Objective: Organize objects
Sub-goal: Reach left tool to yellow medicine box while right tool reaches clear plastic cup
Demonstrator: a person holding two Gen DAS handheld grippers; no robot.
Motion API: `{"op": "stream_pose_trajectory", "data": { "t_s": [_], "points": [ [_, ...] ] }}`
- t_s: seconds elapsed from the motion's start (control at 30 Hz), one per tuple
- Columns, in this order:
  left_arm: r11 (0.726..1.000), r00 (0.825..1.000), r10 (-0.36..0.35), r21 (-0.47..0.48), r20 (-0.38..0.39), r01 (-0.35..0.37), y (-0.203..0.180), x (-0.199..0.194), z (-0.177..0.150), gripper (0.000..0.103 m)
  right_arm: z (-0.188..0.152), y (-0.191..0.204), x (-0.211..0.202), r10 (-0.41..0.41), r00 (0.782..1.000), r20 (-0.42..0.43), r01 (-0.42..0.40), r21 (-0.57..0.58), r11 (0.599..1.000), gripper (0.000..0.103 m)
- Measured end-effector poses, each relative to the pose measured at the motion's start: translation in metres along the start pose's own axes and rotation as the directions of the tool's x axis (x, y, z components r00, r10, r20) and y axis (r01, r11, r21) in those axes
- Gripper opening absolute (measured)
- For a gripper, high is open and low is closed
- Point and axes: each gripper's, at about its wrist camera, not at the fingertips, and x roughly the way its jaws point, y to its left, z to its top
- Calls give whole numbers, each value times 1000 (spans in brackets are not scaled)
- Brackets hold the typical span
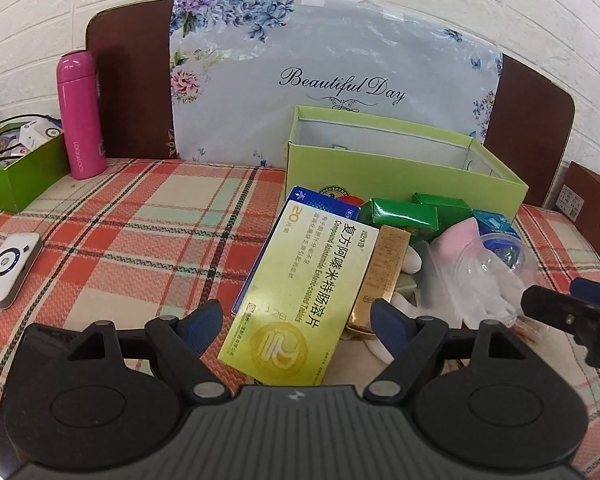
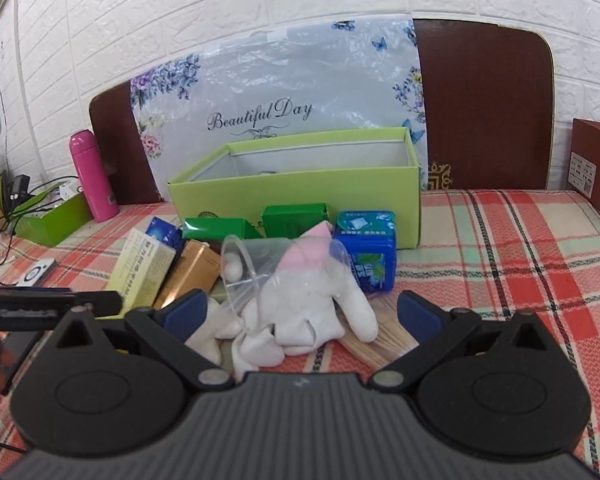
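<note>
Tablet box [image 1: 300, 296] reads "20", maybe "Compound".

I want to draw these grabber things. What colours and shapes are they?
Both look the same. The left gripper and right gripper each have a dark grey ribbed body with a small logo, two big black round discs, black linkage bars with silver pins, and triangle cut-outs. The fingers wear blue ribbed pads. No cables or sleeves show on them.

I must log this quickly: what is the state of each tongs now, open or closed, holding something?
Left tongs: open, holding nothing; the yellow cardboard medicine box lies between them.
Right tongs: open, holding nothing, over the white fabric glove.
</note>
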Motion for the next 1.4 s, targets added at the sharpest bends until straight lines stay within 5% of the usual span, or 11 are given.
{"op": "stream_pose_trajectory", "data": {
  "t_s": [0.23, 0.43, 0.5, 0.6, 0.97, 1.23, 1.27, 1.33, 1.37, 1.4],
  "points": [
    [999, 999, -25, 25, -26, 25, 2, 21, -2, 84, 1, 24, 8, -69, 997, 42, 74, -141, 987, 98],
    [998, 998, -58, 21, -33, 59, 5, 21, -1, 77, 0, 22, 15, -139, 990, 34, 142, -167, 976, 42],
    [996, 995, -89, 24, -41, 90, 2, 17, -2, 76, 0, 16, 15, -128, 992, 13, 129, -144, 981, 9],
    [989, 988, -143, 25, -59, 144, -7, 9, -7, 75, -1, 7, 10, -89, 996, -7, 87, -112, 990, 4],
    [945, 944, -304, 84, -126, 315, -60, -22, -28, 64, -22, -39, -61, -84, 996, -8, 84, -9, 996, 4],
    [955, 969, -214, 181, -122, 234, -87, -18, -31, 82, -57, -64, -68, -121, 989, -84, 128, 89, 988, 7],
    [957, 972, -201, 186, -120, 221, -87, -18, -32, 82, -58, -64, -68, -128, 988, -85, 135, 86, 987, 10],
    [959, 976, -182, 197, -123, 204, -88, -18, -33, 83, -60, -63, -71, -132, 988, -81, 139, 79, 987, 38],
    [959, 975, -182, 196, -126, 204, -87, -19, -33, 83, -61, -62, -73, -146, 987, -73, 151, 77, 986, 59],
    [960, 974, -186, 188, -129, 208, -85, -21, -33, 83, -61, -61, -76, -160, 985, -64, 164, 66, 984, 67]
  ]
}}
